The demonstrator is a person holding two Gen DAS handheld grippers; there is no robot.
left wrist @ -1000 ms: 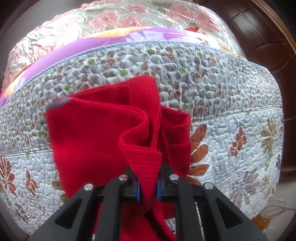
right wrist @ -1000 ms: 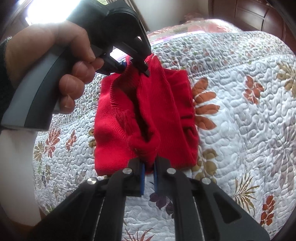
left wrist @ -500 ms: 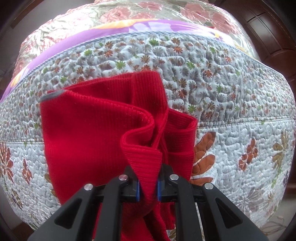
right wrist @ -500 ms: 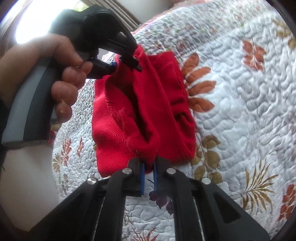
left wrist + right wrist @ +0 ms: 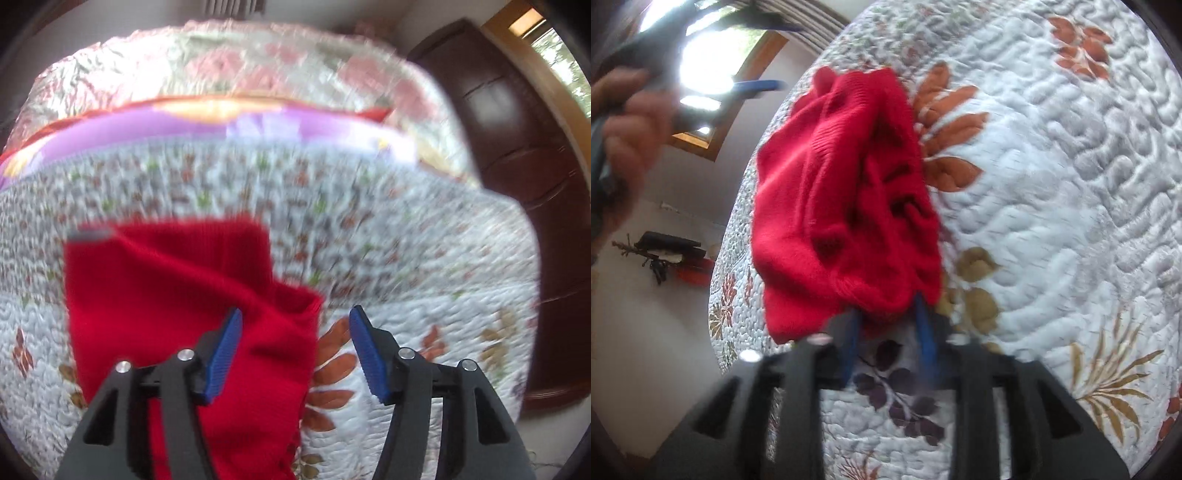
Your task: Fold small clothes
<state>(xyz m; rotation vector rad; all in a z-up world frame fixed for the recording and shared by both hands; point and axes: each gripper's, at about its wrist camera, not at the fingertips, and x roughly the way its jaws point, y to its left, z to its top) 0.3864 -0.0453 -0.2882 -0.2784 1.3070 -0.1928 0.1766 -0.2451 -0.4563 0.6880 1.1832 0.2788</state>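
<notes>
Red knit garment (image 5: 177, 314) loose on quilt (image 5: 424, 295), both grippers' fingers (image 5: 225, 354) spread.

Red garment (image 5: 173, 295): matt ribbed knit, soft, fuzzy in the right wrist view (image 5: 831, 192). Bed quilt (image 5: 424, 266): stitched cotton-like cloth, puckered and bumpy, matt, leaf print. Behind it a shiny satin-like floral cover (image 5: 229, 66), crinkled, plus a smooth purple cloth (image 5: 147, 129). Left gripper (image 5: 295, 354): matt black plastic frame, bright metal screw heads (image 5: 185, 355), blue ridged rubbery pads (image 5: 226, 350). Right gripper (image 5: 886, 339): same look, blurred. Cabinet (image 5: 517, 166): dark glossy wood.
</notes>
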